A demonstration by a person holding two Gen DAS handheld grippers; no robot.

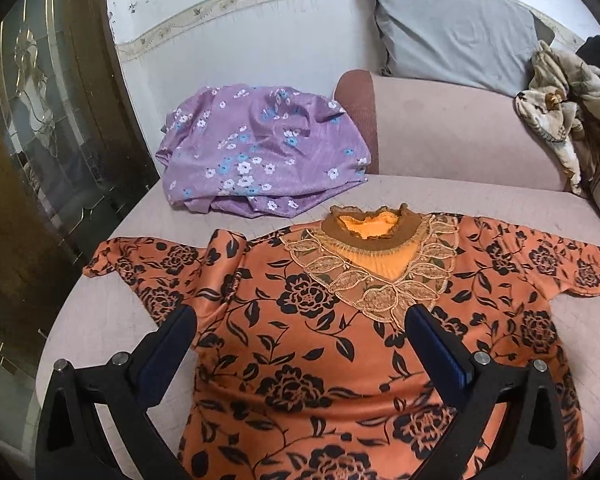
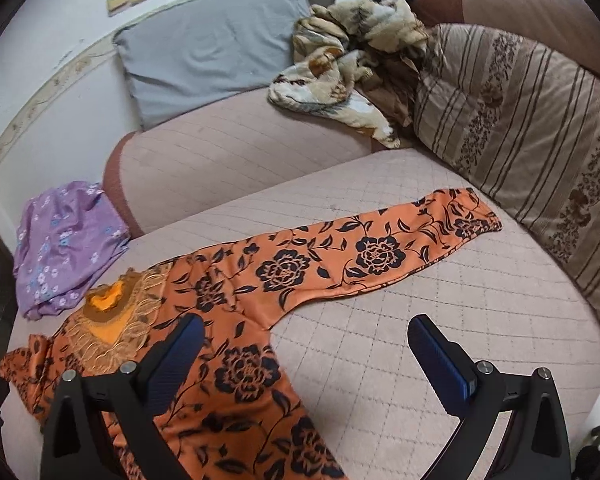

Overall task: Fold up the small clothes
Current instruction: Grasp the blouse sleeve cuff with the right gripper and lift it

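Observation:
An orange top with black flowers [image 1: 300, 340] lies face up on the pink quilted seat [image 1: 100, 320], lace collar [image 1: 376, 256] away from me. Its left sleeve [image 1: 140, 268] is bunched near the shoulder; its right sleeve [image 2: 380, 252] stretches out flat. My left gripper [image 1: 300, 320] hovers open above the chest of the top, nothing between its fingers. My right gripper [image 2: 306, 328] is open too, above the right armpit area, one finger [image 2: 180, 344] over the cloth and the other finger [image 2: 440, 352] over the bare seat.
A purple flowered cloth [image 1: 260, 148] lies crumpled behind the top on the left. A grey pillow [image 1: 452, 24], a beige crumpled blanket [image 2: 348, 60] and a striped cushion [image 2: 520, 128] crowd the back and right. A dark glass door [image 1: 40, 160] stands left.

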